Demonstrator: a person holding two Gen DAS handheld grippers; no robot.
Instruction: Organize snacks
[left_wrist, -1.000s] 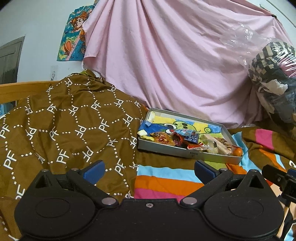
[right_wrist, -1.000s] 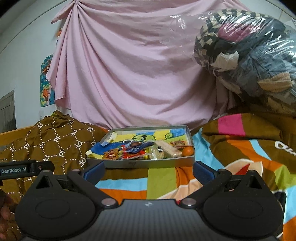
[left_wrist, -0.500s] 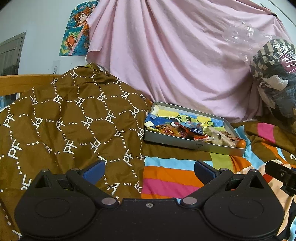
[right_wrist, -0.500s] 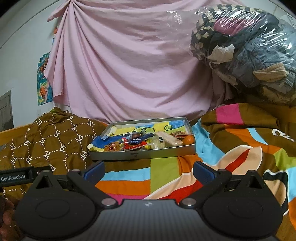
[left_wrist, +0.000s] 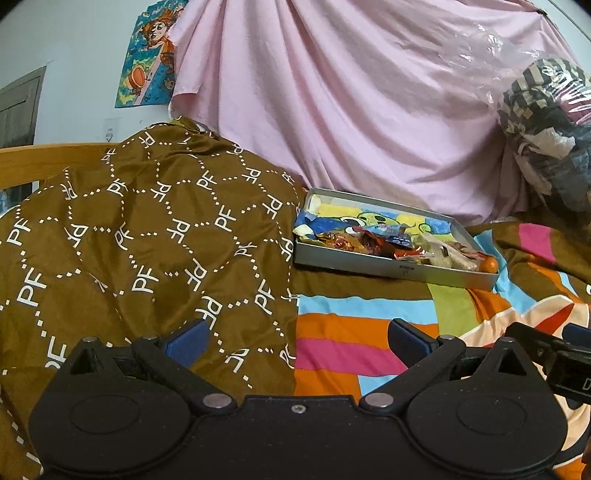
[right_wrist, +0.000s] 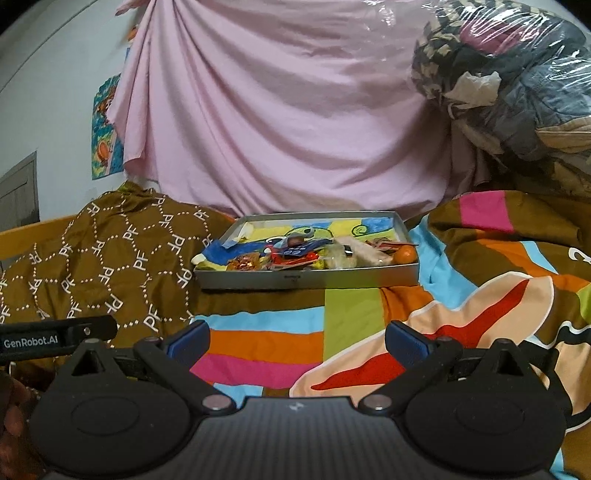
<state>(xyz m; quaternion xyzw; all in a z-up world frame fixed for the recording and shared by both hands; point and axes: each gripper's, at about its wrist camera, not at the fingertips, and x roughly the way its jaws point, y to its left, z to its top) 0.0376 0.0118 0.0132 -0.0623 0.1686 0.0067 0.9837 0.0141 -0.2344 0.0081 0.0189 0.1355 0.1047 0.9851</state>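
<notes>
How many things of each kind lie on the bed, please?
Metal tray of snacks: 1
Brown patterned cover: 1
Striped colourful blanket: 1
Plastic-wrapped bundle of clothes: 1
Tongs, left and right, both open, empty: 2
Total: 6

Right tongs (right_wrist: 297, 338) gape empty, well short of the snack tray (right_wrist: 306, 277).

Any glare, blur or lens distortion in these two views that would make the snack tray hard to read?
Left wrist: sharp and evenly lit, with fisheye bending at the edges; the tray reads clearly. Right wrist: dimmer, with strong glare on the plastic-wrapped bundle and dark corners; the tray's snacks are small but legible. Both grippers, left and right, are open and in focus.
</notes>
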